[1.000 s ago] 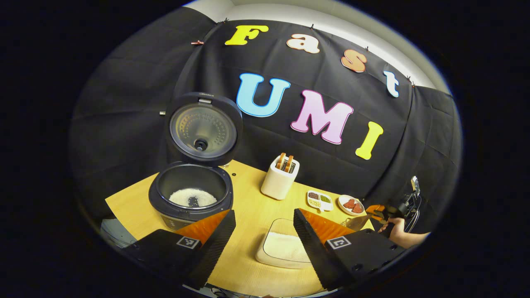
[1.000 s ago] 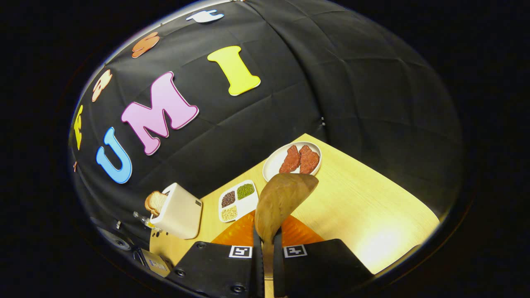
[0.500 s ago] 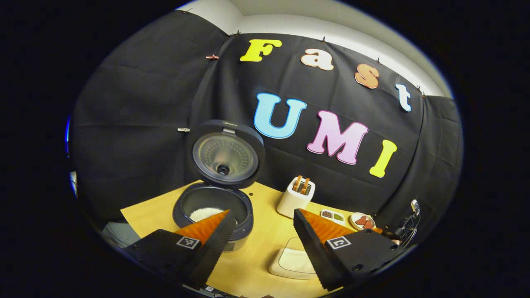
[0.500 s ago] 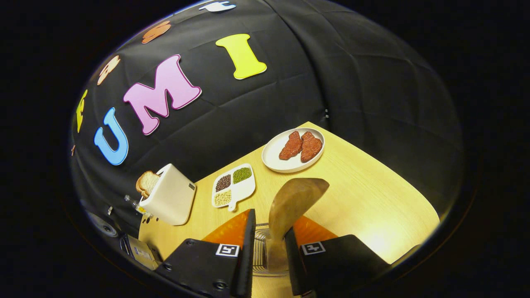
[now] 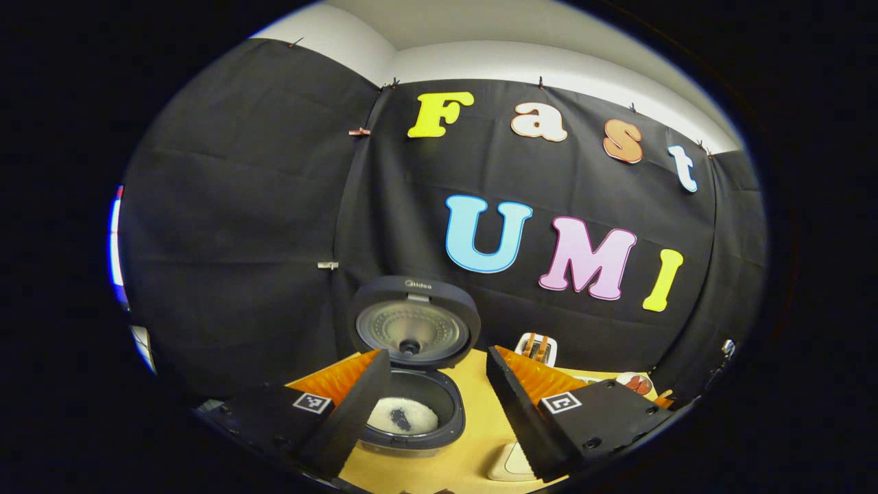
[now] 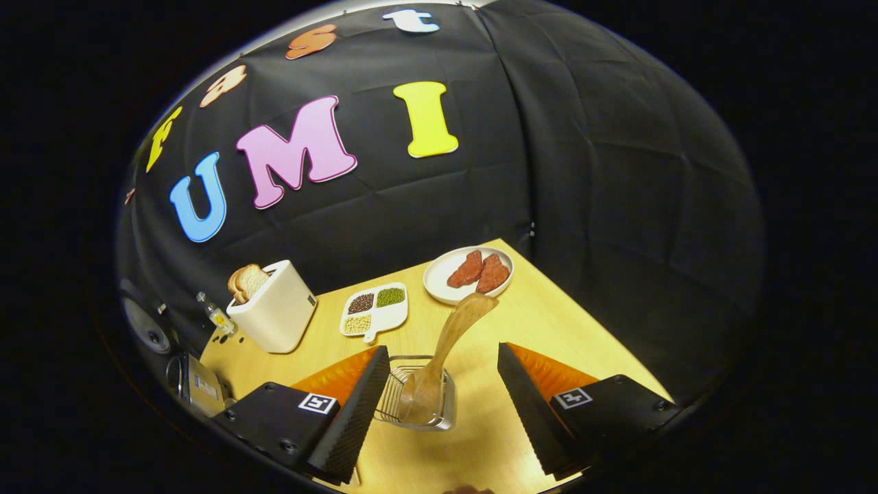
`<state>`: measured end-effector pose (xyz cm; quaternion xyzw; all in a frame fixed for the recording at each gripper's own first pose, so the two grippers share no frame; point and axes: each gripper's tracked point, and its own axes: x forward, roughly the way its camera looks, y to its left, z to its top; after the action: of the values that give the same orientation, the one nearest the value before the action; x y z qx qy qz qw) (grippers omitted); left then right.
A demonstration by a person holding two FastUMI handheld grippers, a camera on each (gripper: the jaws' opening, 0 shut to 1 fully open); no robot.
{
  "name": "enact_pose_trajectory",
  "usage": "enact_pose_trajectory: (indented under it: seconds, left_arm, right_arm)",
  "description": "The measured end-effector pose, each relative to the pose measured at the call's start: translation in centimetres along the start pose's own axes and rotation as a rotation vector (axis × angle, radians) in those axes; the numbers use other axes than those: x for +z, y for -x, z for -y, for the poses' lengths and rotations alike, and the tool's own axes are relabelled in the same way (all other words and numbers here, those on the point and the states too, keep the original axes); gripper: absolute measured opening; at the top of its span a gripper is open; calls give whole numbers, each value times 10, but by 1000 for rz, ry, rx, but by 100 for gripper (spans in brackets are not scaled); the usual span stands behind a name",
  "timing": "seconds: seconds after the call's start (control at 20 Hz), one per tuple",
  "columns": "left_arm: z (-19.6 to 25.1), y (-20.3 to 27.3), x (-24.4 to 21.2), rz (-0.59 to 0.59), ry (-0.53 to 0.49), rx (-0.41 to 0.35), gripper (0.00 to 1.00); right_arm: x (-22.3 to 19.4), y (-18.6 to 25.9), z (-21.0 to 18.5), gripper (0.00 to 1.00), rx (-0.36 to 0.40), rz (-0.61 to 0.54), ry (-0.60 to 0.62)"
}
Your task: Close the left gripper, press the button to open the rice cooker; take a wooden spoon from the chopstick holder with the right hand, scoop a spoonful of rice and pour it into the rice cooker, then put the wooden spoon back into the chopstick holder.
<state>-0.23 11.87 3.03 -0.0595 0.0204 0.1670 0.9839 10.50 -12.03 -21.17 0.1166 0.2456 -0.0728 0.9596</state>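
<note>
Right gripper (image 6: 439, 405) stood open, spoon released; wooden spoon (image 6: 449, 346) sat handle-down in the chopstick holder (image 6: 417, 398), between and ahead of its 2 fingers, bowl leaning up-right. Left gripper (image 5: 435, 412) hung open near the open rice cooker (image 5: 411, 384).

The left hand-held gripper (image 5: 432, 412) had two wedge-shaped fingers with ridged inner faces, each on a dark block carrying a square black-and-white marker (small screws dotted the blocks). The right hand-held gripper (image 6: 439, 405) looked the same.
</note>
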Motion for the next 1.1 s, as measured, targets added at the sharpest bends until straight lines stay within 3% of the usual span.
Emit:
enact_pose_trajectory:
  seconds: [0.25, 0.55, 0.9, 1.1]
  left_arm:
    - [-16, -43, 30, 20, -80, 14, 95]
    - [-37, -115, 53, 70, -101, -21, 94]
    - [-34, -201, 57, 90, -174, -119, 94]
    - [-14, -227, 30, -6, -200, -178, 94]
  right_arm:
    - [29, 54, -5, 98, 7, 115, 181]
    - [11, 103, -49, 99, 67, 118, 258]
    - [-15, 147, -101, 99, 94, 104, 280]
    - [-36, 167, -116, 98, 91, 84, 283]
